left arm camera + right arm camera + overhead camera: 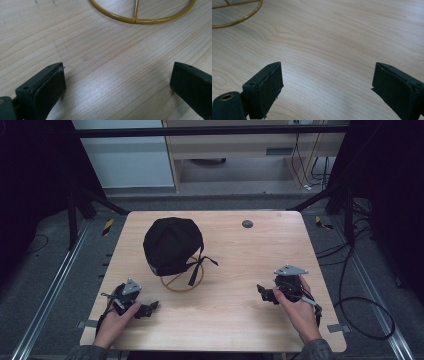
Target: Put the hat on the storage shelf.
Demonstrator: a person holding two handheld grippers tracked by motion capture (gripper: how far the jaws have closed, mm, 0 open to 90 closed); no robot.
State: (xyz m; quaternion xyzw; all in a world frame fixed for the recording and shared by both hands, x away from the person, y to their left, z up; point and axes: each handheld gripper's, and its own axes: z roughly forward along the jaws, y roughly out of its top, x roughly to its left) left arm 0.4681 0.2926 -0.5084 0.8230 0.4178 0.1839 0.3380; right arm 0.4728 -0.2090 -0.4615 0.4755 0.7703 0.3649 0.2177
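A black cap (171, 244) rests on a gold wire stand (186, 283) left of the table's middle, its straps hanging toward the front right. The stand's round base ring (140, 19) lies ahead of my left gripper (117, 85), whose jaws stand wide apart over bare wood. In the high view this left gripper (145, 309) sits near the front left, just short of the stand. My right gripper (263, 292) is at the front right, open and holding nothing. In its own view the right gripper (327, 87) faces bare wood, with the ring (239, 15) at the upper left.
The wooden table (225, 320) has a small grey round cap (247, 224) near its far edge. Metal rails run along both sides on the floor. Cables lie on the floor at the right (360, 310).
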